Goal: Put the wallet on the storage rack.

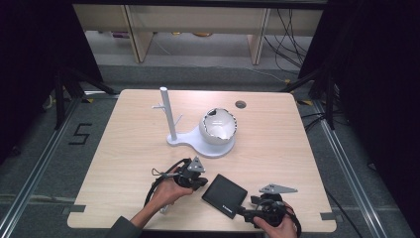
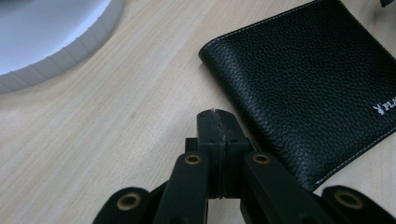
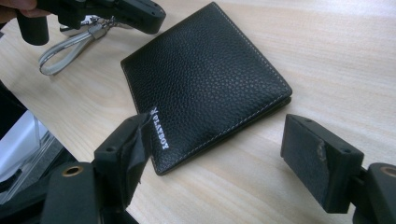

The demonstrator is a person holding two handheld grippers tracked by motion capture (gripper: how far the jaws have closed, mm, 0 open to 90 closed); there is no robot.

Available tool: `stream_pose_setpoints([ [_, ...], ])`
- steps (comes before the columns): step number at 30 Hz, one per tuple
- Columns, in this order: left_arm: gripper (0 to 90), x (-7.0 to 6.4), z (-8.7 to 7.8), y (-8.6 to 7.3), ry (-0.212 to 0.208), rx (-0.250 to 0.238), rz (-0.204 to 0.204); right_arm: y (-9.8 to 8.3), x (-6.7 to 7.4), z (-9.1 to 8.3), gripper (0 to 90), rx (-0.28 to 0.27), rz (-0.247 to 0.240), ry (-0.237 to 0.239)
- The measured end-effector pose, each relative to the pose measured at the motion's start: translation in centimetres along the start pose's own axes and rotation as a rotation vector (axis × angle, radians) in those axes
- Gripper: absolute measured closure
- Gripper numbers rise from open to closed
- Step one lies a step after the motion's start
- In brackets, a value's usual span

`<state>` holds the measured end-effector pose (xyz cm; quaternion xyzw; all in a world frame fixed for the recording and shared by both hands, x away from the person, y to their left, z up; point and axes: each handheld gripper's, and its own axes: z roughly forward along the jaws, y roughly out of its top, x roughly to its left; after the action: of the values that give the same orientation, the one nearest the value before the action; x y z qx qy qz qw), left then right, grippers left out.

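The left gripper (image 2: 218,114) has its jaws pressed together on nothing, the tips resting low over the worktop (image 1: 129,144) just beside the near edge of the black wallet (image 1: 224,195). The right gripper (image 3: 224,149) has its jaws spread wide, one pad overlapping the wallet's printed corner, the other standing clear at about 3 o'clock of it; neither presses on the leather.

The wallet lies flat and folded near the front edge of the worktop, between the two hands, turned like a diamond in the high view: its fold runs roughly from 10 to 4 o'clock, and the open, stitched edge faces 5 o'clock, towards the right gripper.

It looks light, thin and soft, pebbled leather that should give good grip but will flex and may gape open if lifted by one leaf. I'd pinch across both leaves at a corner or along the fold.

Beyond it, at 12 o'clock, a white stand (image 1: 168,116) carries a broken white shell-like bowl (image 1: 218,125).
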<state>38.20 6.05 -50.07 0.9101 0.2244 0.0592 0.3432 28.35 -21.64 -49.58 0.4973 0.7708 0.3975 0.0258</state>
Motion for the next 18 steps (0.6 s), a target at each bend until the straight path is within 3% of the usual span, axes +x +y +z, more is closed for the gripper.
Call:
stream_pose_setpoints([
  [1, 89.4, -0.1, 0.1, 0.0, -0.005, 0.005, -0.001, 0.0, 0.0, 0.1, 25.8, 0.004, 0.0, 0.002],
  [2, 89.4, -0.2, 0.1, 0.0, -0.01, 0.01, 0.003, -0.1, 0.2, 0.1, 25.8, 0.01, 0.046, 0.014],
  [3, 89.4, -0.2, 0.1, 0.0, -0.01, 0.01, 0.003, 0.0, -0.1, 0.2, 25.8, 0.003, 0.002, 0.004],
  [5, 89.3, -0.3, 0.1, 0.0, -0.013, 0.023, 0.022, -0.1, 0.1, 0.1, 25.8, 0.008, 0.04, 0.006],
  [6, 89.3, -0.4, 0.1, 0.1, -0.013, 0.029, 0.029, -0.1, 0.1, 0.1, 25.8, 0.008, 0.04, 0.006],
  [7, 89.4, -0.5, 0.2, 0.1, -0.02, 0.027, 0.032, 0.0, -0.2, 0.0, 25.8, 0.0, 0.0, -0.006],
  [9, 89.3, -0.9, 0.2, 0.0, -0.016, 0.031, 0.036, 0.0, -0.3, 0.0, 25.8, -0.004, 0.004, -0.004],
  [10, 89.3, -1.1, 0.1, 0.1, -0.015, 0.034, 0.045, 0.0, -0.1, 0.1, 25.8, 0.0, 0.045, -0.001],
  [12, 89.4, -1.3, -0.1, 0.1, -0.02, 0.031, 0.041, 0.0, -0.1, -0.1, 25.8, -0.005, 0.058, 0.004],
  [14, 89.3, -1.7, -0.2, 0.0, -0.023, 0.04, 0.04, 0.0, -0.4, 0.0, 25.8, -0.005, 0.04, -0.007],
  [15, 89.4, -2.1, -0.2, 0.0, -0.033, 0.04, 0.042, -0.1, -0.3, 0.1, 25.8, 0.0, 0.062, -0.011],
  [17, 89.3, -2.6, -0.1, -0.1, -0.036, 0.036, 0.038, -0.1, -0.3, 0.1, 25.8, 0.0, 0.058, -0.004],
  [18, 89.3, -3.0, -0.2, -0.1, -0.043, 0.046, 0.055, 0.0, -0.6, 0.0, 25.8, -0.002, 0.03, -0.019],
])
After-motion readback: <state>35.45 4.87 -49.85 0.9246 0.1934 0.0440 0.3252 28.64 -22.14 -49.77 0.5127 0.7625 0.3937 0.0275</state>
